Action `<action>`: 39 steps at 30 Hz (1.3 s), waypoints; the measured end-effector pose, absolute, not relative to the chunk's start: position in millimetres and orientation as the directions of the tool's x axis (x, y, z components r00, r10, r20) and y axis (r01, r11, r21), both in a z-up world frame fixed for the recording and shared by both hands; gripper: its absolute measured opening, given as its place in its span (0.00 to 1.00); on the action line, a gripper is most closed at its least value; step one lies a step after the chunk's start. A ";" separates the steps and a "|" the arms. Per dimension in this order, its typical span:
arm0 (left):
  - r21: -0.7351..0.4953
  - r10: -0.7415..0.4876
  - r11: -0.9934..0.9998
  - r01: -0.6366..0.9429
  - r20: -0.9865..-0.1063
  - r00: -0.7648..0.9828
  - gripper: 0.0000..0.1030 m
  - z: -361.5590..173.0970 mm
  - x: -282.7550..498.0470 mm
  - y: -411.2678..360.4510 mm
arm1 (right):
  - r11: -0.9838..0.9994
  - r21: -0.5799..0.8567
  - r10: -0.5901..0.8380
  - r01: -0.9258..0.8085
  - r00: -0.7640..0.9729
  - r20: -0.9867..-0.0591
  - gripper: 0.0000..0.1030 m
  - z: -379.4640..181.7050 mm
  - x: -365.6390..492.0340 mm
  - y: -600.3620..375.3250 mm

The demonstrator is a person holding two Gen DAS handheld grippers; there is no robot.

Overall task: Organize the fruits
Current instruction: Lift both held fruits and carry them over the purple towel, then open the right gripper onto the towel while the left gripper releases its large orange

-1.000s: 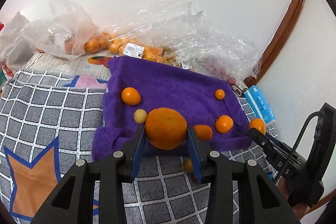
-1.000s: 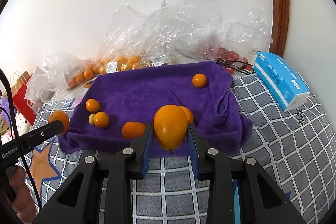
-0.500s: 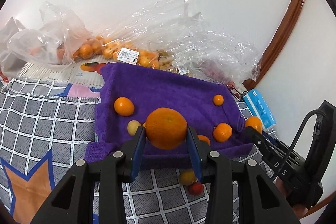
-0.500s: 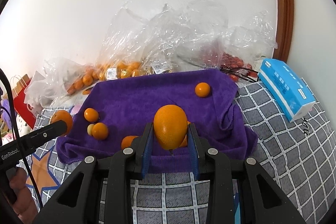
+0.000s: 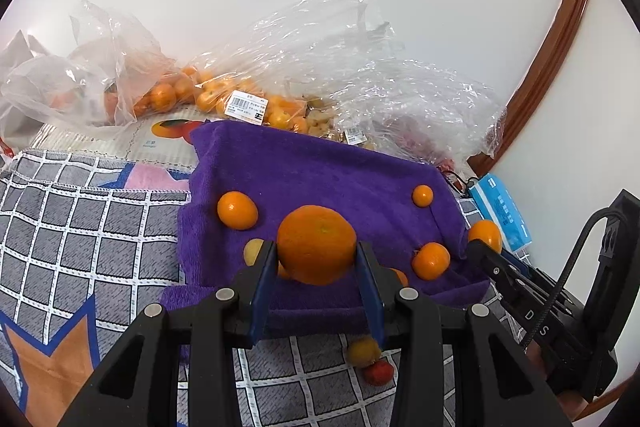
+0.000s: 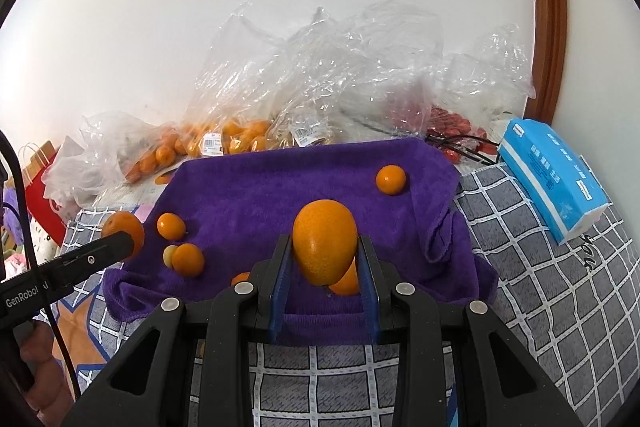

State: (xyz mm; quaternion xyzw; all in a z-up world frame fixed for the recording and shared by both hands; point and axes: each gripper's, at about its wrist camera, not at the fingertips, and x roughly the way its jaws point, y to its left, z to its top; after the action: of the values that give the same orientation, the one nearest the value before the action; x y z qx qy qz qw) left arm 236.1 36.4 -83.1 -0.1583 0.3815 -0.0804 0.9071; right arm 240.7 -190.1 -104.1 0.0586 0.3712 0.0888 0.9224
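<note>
Item one: my left gripper (image 5: 316, 261), blue pads clamped on a round orange (image 5: 316, 245), one pad on each flank, the fruit held clear above the near edge of the purple towel (image 5: 332, 179)

Item two: my right gripper (image 6: 325, 259), pads pressed against an egg-shaped orange (image 6: 325, 241), narrow end down, likewise raised over the near edge of the purple towel (image 6: 280, 187)

Item three: loose fruit, all placed relative to the towel. On it, seen from my left wrist: a mandarin (image 5: 237, 210) toward the left side, a pale yellow fruit (image 5: 254, 251) just nearer than that and partly behind my left pad, a small orange (image 5: 423, 195) near the far right corner, another orange (image 5: 431, 261) near the right edge. Off it, on the checked blanket (image 5: 80, 227) just before its near edge: a small yellow fruit (image 5: 363, 351) touching a small red fruit (image 5: 378, 373)

Item four: behind the far edge of the towel, against the wall, crumpled clear plastic bags (image 6: 320, 79); those to the left hold many small oranges (image 6: 240, 137), one to the right holds red fruit (image 6: 448, 125). Price labels show on two bags

Item five: a blue tissue pack (image 6: 554, 179) on the blanket, to the right of the towel and apart from it

Item six: a red paper bag (image 6: 40, 195) well off the towel's left side
</note>
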 end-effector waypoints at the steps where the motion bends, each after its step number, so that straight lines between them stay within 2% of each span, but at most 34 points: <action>1: -0.350 -0.266 0.937 0.023 -0.667 0.696 0.36 -83.7 237.0 36.8 | 0.977 0.173 0.208 -0.122 0.708 -0.675 0.31 -104.2 242.0 -189.3; 26: -0.373 -0.264 0.928 -0.017 -0.687 0.677 0.36 -118.0 253.9 45.7 | 0.975 0.171 0.222 -0.143 0.664 -0.714 0.31 -139.9 267.7 -172.8; 39: -0.386 -0.275 0.922 -0.017 -0.686 0.674 0.36 -124.1 256.7 45.1 | 0.972 0.114 0.225 -0.205 0.676 -0.702 0.31 -146.1 259.7 -155.8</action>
State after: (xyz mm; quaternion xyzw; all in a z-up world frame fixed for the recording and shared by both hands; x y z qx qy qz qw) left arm 256.7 45.1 -124.1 -0.1836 0.3973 -0.0718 0.8963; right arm 259.7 -155.8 -146.1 0.0128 0.3851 0.1174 0.9153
